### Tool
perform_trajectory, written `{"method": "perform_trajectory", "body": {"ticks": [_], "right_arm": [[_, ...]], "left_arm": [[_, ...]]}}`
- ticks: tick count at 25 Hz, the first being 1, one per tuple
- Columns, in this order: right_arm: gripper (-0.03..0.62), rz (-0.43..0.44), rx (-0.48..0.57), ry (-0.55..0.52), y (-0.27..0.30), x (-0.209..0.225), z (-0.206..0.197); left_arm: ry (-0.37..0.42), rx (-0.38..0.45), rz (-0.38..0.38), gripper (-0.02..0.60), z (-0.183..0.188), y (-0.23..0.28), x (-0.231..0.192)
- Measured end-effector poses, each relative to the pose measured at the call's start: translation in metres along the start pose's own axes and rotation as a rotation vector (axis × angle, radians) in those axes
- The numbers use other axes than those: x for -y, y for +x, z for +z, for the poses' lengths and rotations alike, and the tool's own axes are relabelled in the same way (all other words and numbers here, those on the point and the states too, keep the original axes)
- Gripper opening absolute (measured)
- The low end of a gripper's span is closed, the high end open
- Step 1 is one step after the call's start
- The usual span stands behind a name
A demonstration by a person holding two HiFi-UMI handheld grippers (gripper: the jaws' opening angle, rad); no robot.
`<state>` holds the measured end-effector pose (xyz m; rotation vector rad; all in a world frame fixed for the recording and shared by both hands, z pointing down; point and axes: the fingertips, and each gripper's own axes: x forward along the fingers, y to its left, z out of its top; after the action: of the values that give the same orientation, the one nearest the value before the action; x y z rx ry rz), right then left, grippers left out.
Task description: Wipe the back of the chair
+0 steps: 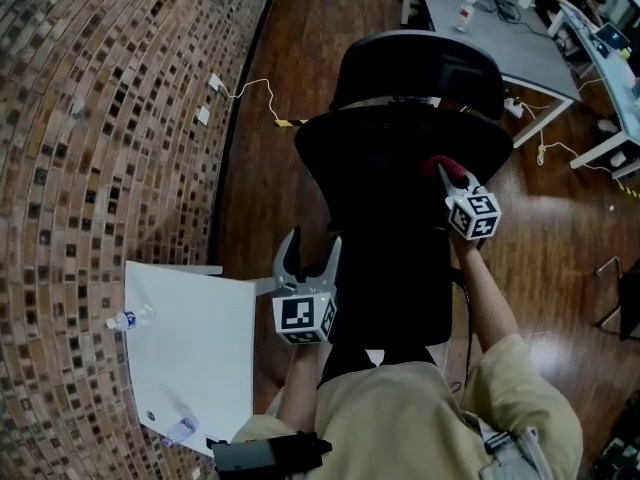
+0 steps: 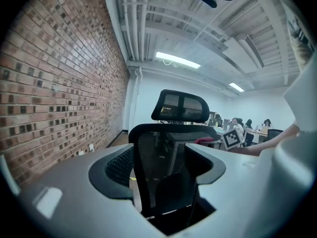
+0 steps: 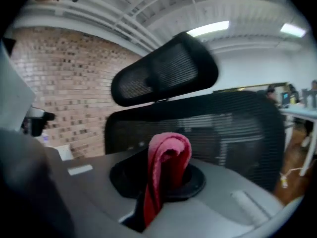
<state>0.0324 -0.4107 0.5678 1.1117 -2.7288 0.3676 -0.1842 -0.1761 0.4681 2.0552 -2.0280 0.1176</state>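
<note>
A black mesh office chair (image 1: 400, 148) with a headrest (image 1: 418, 68) stands with its back toward me. My right gripper (image 1: 443, 168) is shut on a folded red cloth (image 3: 166, 170), held at the upper right of the chair back (image 3: 228, 128), close to the mesh. Whether the cloth touches the mesh I cannot tell. My left gripper (image 1: 308, 258) is open with nothing between its jaws, low at the left edge of the chair back (image 2: 168, 157). In the left gripper view the red cloth (image 2: 204, 141) shows at the chair's right.
A white table (image 1: 195, 353) with a small plastic bottle (image 1: 128, 319) stands at the lower left, next to the brick wall (image 1: 90, 148). Grey desks (image 1: 520, 38) and cables lie at the back right. The floor is dark wood.
</note>
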Motion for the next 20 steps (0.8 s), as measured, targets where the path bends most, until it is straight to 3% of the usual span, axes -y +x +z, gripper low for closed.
{"method": "perform_trajectory", "body": {"ticks": [2,4,7,9,13,17,20], "right_arm": [[0.014,0.201,-0.034,-0.005,0.035,-0.084,-0.014],[0.014,0.327,-0.041,0.007,0.066,-0.151,-0.024],[0.014,0.426,-0.012,0.0,0.113,-0.227,-0.025],[0.015,0.423,-0.009,0.001,0.142,-0.254,-0.024],[0.017,0.325,-0.01,0.081,0.162,-0.237,-0.022],[0.02,0.239,0.019,0.099,0.13,-0.167,-0.025],[0.021,0.119,0.05,0.112,0.091,-0.096,-0.026]], "left_arm": [[-0.003,-0.001,0.02,0.296,-0.001,-0.005,-0.008],[-0.007,-0.004,0.039,0.295,-0.002,-0.01,-0.013],[-0.004,-0.007,0.062,0.295,-0.003,-0.014,-0.021],[-0.004,-0.012,0.077,0.295,-0.004,-0.019,-0.027],[-0.004,-0.018,0.105,0.295,-0.005,-0.03,-0.037],[-0.007,-0.017,0.098,0.293,-0.007,-0.029,-0.035],[-0.012,-0.015,0.071,0.293,-0.008,-0.022,-0.029]]}}
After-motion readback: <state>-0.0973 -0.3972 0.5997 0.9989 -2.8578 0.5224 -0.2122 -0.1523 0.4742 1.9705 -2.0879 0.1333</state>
